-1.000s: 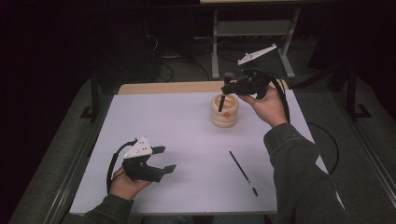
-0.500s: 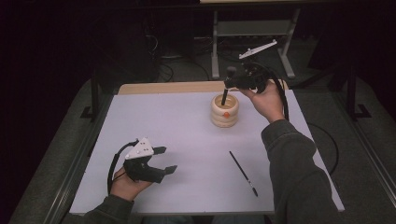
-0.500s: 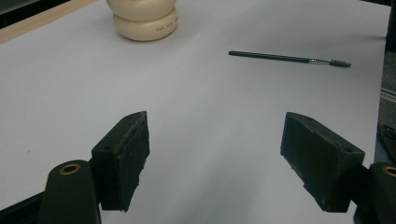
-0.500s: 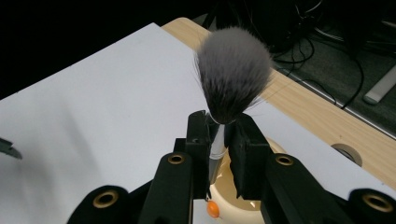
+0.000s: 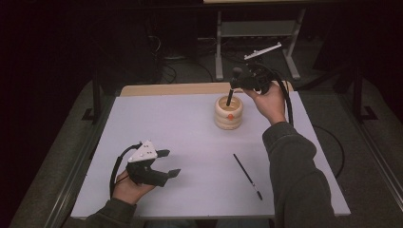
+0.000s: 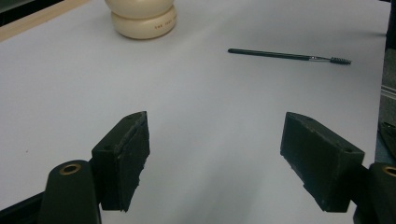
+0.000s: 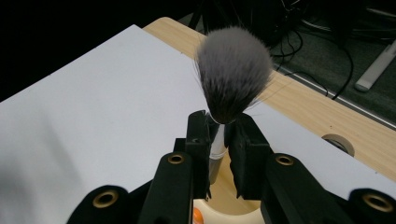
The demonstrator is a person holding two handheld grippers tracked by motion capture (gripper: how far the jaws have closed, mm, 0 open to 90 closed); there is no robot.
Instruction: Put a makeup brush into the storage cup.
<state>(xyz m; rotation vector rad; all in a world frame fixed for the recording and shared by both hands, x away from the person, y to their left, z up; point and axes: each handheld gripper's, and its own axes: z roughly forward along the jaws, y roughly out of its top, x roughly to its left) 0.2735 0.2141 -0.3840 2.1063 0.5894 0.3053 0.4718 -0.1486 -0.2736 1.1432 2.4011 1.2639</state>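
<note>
right hand-held gripper [image 7: 217, 135] clamps a fluffy grey-bristled makeup brush [image 7: 233, 79] over the cream ribbed wooden holder [image 5: 228, 113]; left hand-held gripper [image 6: 215, 158] gapes wide.

dim room, grey floor [image 5: 375, 142], cables [image 5: 180, 71], perhaps a metal stand [image 5: 256, 33].

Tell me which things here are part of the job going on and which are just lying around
In use: right gripper, shut on the fluffy brush; its handle goes down into the cream holder.
Lying about: thin spoolie brush on the white sheet; left gripper, open, idle.
</note>
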